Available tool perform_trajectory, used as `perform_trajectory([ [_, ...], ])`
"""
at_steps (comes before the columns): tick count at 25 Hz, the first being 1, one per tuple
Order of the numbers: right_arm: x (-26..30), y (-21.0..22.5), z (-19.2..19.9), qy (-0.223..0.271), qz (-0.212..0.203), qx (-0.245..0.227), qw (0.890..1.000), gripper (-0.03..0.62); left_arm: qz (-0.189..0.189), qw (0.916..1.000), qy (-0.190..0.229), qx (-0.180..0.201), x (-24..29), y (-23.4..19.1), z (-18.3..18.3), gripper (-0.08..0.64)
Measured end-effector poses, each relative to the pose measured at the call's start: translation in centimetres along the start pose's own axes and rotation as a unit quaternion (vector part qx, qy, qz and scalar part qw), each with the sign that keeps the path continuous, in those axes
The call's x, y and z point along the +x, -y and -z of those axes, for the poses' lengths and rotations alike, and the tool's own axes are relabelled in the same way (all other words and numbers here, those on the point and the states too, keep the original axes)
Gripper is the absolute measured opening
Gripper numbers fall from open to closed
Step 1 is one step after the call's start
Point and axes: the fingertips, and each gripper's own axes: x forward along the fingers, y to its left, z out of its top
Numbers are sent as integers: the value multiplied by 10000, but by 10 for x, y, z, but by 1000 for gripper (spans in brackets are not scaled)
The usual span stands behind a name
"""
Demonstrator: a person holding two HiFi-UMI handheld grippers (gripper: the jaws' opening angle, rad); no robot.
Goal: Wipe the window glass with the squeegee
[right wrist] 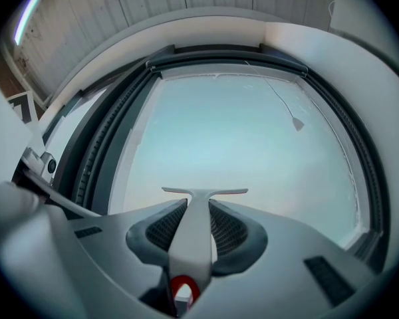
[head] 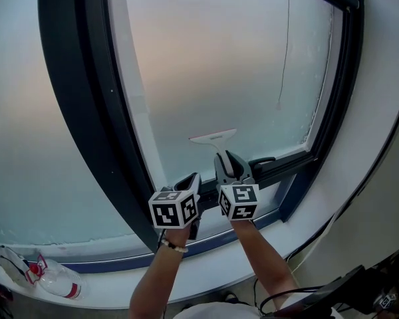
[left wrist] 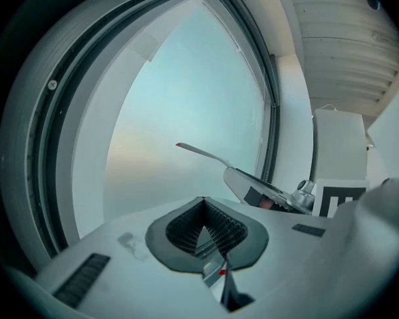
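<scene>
Right gripper [right wrist: 194, 210] was clamped on the squeegee [right wrist: 205, 192] handle, with the blade level at the lower part of the window glass [head: 219, 65] — contact with the pane unclear. Left gripper [left wrist: 203, 206] sat just beside it, jaws together at the tips, nothing between them

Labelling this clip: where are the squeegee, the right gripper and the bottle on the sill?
squeegee [head: 213, 137], head view, on its blade.
right gripper [right wrist: 198, 203], right gripper view, midway between its fingertips.
bottle [head: 58, 283], head view, on its clear body.
</scene>
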Motion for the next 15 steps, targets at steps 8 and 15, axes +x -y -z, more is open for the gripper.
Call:
perform_trajectory([
  [8,-12,-2,54,-305,-16,56,9995,92,-76,9995,-263,-135,1,-9,40,0],
  [15,-21,-4,92,-562,-16,85,9984,92,-114,9981,-450,-394,0,-17,69,0],
])
